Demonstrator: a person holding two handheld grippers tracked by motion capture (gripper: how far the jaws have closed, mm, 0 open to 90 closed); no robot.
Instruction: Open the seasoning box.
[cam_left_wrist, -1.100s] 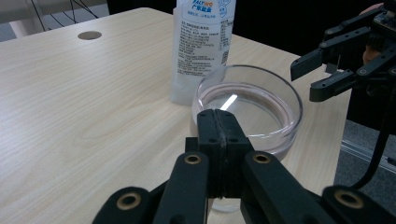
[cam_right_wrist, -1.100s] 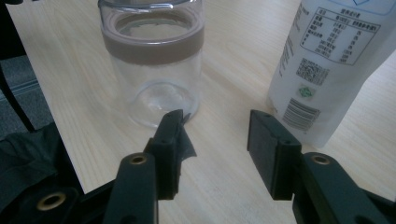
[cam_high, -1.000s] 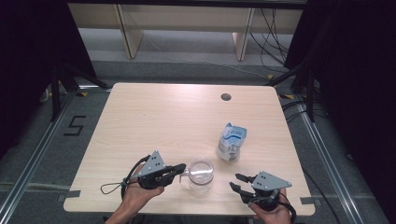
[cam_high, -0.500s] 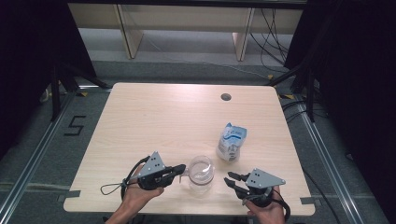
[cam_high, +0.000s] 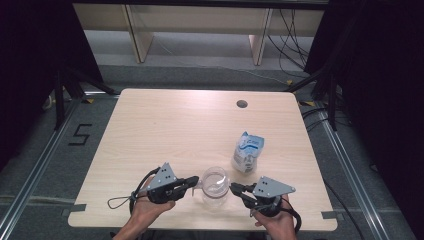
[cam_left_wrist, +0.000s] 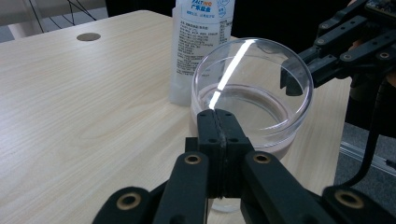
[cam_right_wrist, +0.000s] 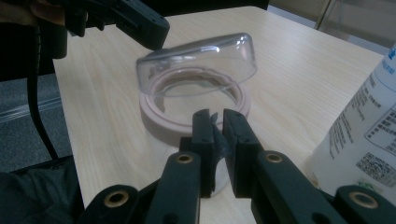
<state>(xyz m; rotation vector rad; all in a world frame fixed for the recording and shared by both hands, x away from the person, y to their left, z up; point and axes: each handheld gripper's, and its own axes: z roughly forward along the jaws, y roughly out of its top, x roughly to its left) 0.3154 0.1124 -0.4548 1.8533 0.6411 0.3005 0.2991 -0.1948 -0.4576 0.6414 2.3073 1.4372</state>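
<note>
A clear round container (cam_high: 214, 182) with a pinkish collar (cam_right_wrist: 161, 122) stands near the table's front edge. My left gripper (cam_high: 197, 184) is shut on the left side of its clear rim (cam_left_wrist: 252, 88). From the right, my right gripper (cam_high: 233, 188) has just been closing, and a thin clear edge of the container is now pinched between its jaws (cam_right_wrist: 215, 119). In the right gripper view the clear top (cam_right_wrist: 198, 63) sits tilted above the collar. The left gripper (cam_right_wrist: 149, 30) holds its far edge.
A white and blue printed pouch (cam_high: 248, 151) stands upright just behind and right of the container, close to the right gripper. A round cable hole (cam_high: 242, 104) lies at the back of the wooden table (cam_high: 165, 130). Cables trail from both grippers over the front edge.
The right gripper has moved left to the container and its jaws have closed on the clear edge. The left gripper has kept its hold and place.
</note>
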